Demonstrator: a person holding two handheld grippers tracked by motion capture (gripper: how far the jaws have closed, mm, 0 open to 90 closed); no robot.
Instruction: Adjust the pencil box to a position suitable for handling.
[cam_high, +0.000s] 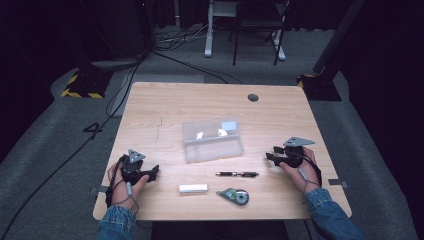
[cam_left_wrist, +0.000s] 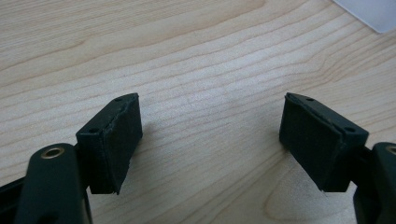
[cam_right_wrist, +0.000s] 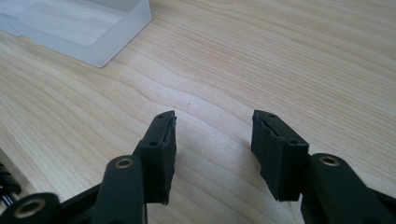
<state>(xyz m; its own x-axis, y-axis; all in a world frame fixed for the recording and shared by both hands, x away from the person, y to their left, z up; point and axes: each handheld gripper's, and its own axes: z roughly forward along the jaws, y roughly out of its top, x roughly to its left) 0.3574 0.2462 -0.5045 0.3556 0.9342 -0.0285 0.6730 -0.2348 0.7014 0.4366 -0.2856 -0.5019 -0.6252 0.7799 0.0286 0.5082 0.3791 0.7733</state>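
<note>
A clear plastic box lies in the middle of the wooden table; its corner shows at the top left of the right gripper view. In front of it lie a black pen, a white eraser block and a green correction-tape dispenser. My left gripper rests near the table's left front, its jaws wide apart over bare wood. My right gripper rests at the right, pointing left toward the box, jaws apart with nothing between them.
A round cable hole sits near the table's far edge. Beyond the table stand chair and desk legs, cables on grey carpet, and a yellow-black striped base at the far left.
</note>
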